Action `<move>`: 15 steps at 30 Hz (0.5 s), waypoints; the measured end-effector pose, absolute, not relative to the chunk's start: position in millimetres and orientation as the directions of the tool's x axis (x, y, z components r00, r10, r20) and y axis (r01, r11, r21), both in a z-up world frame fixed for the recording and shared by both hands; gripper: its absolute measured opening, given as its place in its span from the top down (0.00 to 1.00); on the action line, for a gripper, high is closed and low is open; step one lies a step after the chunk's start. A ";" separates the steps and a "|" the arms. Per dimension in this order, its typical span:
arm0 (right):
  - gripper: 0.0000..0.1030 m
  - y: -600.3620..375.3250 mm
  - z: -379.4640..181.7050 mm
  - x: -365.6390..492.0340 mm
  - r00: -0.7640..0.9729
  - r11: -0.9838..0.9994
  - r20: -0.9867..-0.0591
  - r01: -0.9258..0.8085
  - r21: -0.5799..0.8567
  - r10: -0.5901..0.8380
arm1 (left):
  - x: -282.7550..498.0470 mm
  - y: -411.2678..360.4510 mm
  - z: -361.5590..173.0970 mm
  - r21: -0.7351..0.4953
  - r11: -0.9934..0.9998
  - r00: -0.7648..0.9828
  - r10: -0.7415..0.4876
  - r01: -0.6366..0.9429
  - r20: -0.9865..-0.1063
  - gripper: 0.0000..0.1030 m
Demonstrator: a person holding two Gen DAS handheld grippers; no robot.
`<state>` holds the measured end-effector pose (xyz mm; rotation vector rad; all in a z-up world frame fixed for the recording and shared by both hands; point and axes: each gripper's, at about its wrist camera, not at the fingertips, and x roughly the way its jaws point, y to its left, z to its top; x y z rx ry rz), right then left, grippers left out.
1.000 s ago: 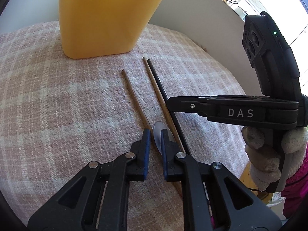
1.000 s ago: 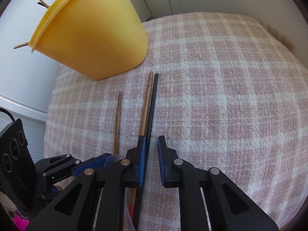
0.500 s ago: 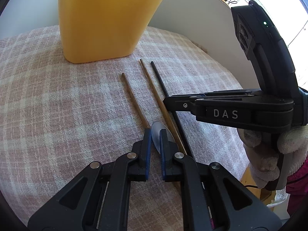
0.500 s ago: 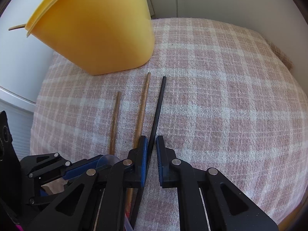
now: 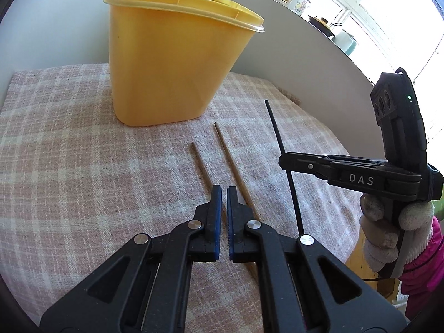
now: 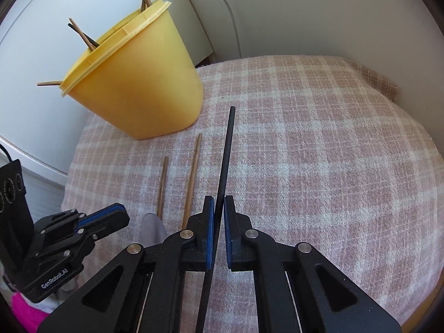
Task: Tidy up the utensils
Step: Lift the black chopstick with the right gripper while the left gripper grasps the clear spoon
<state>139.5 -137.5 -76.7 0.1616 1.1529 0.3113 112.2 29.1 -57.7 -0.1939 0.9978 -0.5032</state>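
My right gripper [image 6: 218,205] is shut on a black chopstick [image 6: 226,155] and holds it lifted above the cloth; the chopstick [image 5: 280,138] and the right gripper [image 5: 281,161] also show in the left wrist view. My left gripper [image 5: 224,194] is shut on the handle of a clear plastic spoon [image 6: 152,229], whose bowl shows in the right wrist view. Two wooden chopsticks [image 5: 202,166] [image 5: 230,158] lie side by side on the cloth. A yellow tub [image 5: 172,63] holding several chopsticks stands behind them.
The table is covered with a pink and white checked cloth [image 6: 319,152]. A white wall [image 6: 305,14] rises behind it. The table's front edge drops off on the right of the left wrist view [image 5: 358,249].
My right gripper closed on the black chopstick and lifted it off the cloth. Both grippers rose and pulled back, so the tub's rim now shows. My left gripper closed on the spoon.
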 end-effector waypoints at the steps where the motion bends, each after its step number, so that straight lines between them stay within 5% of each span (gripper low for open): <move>1: 0.95 -138.7 -75.8 137.1 0.374 0.946 -0.869 -0.162 0.282 0.324 | 111.4 28.7 -57.5 -0.380 0.870 0.437 -0.488 0.314 -0.756 0.99; 5: 0.95 -138.3 -73.8 137.4 0.379 0.947 -0.869 -0.169 0.274 0.319 | 113.1 30.7 -62.9 -0.442 0.851 0.380 -0.524 0.285 -0.762 0.96; 8: 0.95 -135.3 -75.9 137.1 0.373 0.946 -0.871 -0.169 0.276 0.321 | 108.2 25.9 -65.7 -0.450 0.835 0.348 -0.543 0.316 -0.764 0.75; 15: 0.95 -140.7 -74.2 134.1 0.367 0.945 -0.872 -0.168 0.281 0.325 | 110.6 8.5 -80.1 -0.406 0.856 0.334 -0.504 0.321 -0.797 0.75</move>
